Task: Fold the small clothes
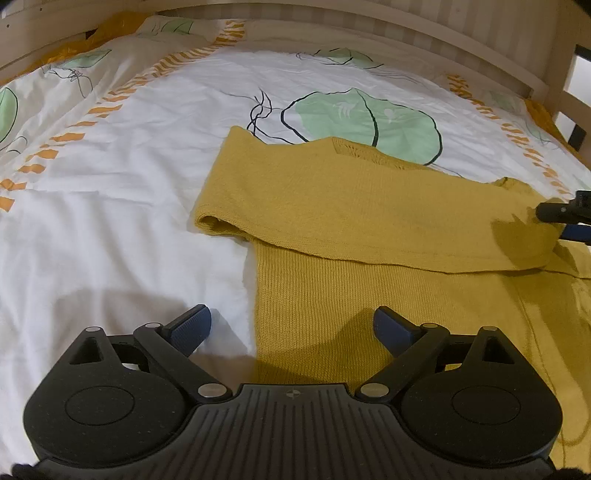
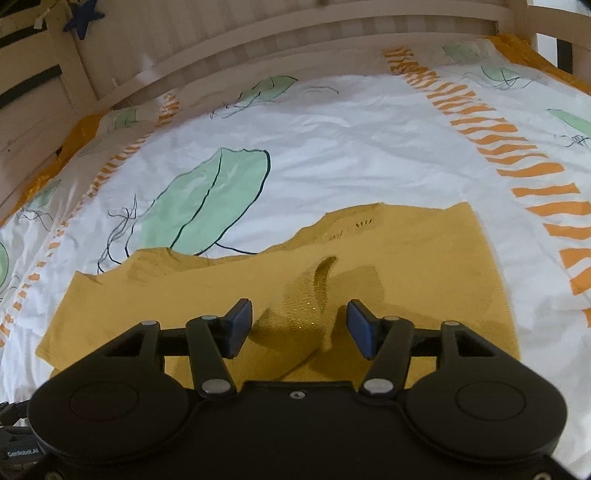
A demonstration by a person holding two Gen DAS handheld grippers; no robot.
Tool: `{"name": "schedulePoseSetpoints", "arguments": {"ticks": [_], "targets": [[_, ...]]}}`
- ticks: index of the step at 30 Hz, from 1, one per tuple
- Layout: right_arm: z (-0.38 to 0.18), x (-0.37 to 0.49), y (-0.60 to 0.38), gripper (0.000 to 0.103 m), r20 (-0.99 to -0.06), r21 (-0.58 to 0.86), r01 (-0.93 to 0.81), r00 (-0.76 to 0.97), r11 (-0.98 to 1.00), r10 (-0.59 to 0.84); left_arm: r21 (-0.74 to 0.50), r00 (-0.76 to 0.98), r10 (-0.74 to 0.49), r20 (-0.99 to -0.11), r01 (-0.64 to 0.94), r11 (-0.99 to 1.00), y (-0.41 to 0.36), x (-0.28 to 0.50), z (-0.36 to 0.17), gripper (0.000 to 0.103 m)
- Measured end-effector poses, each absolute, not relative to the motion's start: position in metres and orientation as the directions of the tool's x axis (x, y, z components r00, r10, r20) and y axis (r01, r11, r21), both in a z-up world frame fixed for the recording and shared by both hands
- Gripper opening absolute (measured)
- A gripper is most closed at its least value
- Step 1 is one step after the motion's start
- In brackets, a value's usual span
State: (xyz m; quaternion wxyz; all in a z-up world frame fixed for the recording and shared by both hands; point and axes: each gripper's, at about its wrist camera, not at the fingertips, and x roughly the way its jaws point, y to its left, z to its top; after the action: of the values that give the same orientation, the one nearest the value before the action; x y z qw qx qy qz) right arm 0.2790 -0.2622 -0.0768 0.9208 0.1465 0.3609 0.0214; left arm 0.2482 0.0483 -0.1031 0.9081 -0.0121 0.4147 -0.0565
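A mustard-yellow knit sweater [image 1: 369, 206] lies on the bed, its sleeve folded across the body. In the left wrist view my left gripper [image 1: 291, 326] is open and empty, hovering over the sweater's lower left edge. The right gripper [image 1: 565, 216] shows at the far right edge of that view, over the sweater's right side. In the right wrist view the sweater [image 2: 406, 251] fills the foreground, and my right gripper [image 2: 300, 326] is open, its fingers either side of a raised fold of fabric without closing on it.
The bed is covered by a white duvet [image 1: 129, 192] with green leaf prints and orange stripes. A pale wooden bed rail [image 1: 369, 29] runs along the far side; it also shows in the right wrist view [image 2: 258, 40]. A blue star [image 2: 83, 16] hangs at top left.
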Motion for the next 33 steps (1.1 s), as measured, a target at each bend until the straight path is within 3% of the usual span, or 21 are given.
{"name": "schedulePoseSetpoints", "arguments": {"ticks": [4, 9, 15, 20, 21, 24, 26, 28, 33], "targets": [[-0.076, 0.284, -0.255, 0.024, -0.682, 0.276, 0.039, 0.712, 0.96, 0.167, -0.064, 0.651, -0.11, -0.751, 0.094, 0.994, 0.048, 0.248, -0.104, 0.096], [-0.049, 0.278, -0.243, 0.016, -0.652, 0.171, -0.055, 0.742, 0.984, 0.155, -0.064, 0.652, -0.11, -0.75, 0.094, 0.994, 0.048, 0.248, -0.104, 0.097], [-0.024, 0.274, -0.274, 0.011, -0.63, 0.111, 0.029, 0.775, 0.993, 0.048, -0.067, 0.651, -0.111, -0.751, 0.092, 0.993, 0.048, 0.248, -0.104, 0.097], [-0.037, 0.282, -0.31, 0.012, -0.665, 0.137, 0.138, 0.747, 0.981, -0.013, -0.067, 0.651, -0.111, -0.751, 0.092, 0.994, 0.047, 0.248, -0.103, 0.097], [-0.041, 0.282, -0.318, 0.022, -0.669, 0.207, 0.142, 0.743, 0.968, 0.034, -0.066, 0.651, -0.11, -0.751, 0.092, 0.994, 0.047, 0.248, -0.103, 0.097], [-0.053, 0.28, -0.328, 0.023, -0.644, 0.384, 0.125, 0.746, 0.915, 0.168, -0.065, 0.651, -0.11, -0.751, 0.093, 0.994, 0.047, 0.248, -0.103, 0.097], [-0.059, 0.28, -0.323, 0.029, -0.644, 0.394, 0.11, 0.742, 0.913, 0.188, -0.062, 0.651, -0.108, -0.751, 0.093, 0.994, 0.047, 0.248, -0.103, 0.097], [-0.064, 0.282, -0.317, 0.052, -0.644, 0.397, 0.083, 0.735, 0.914, 0.213, -0.058, 0.652, -0.107, -0.75, 0.096, 0.994, 0.047, 0.248, -0.104, 0.097], [-0.072, 0.284, -0.305, 0.053, -0.613, 0.451, 0.039, 0.739, 0.892, 0.278, -0.057, 0.652, -0.106, -0.75, 0.096, 0.994, 0.047, 0.248, -0.104, 0.097]]}}
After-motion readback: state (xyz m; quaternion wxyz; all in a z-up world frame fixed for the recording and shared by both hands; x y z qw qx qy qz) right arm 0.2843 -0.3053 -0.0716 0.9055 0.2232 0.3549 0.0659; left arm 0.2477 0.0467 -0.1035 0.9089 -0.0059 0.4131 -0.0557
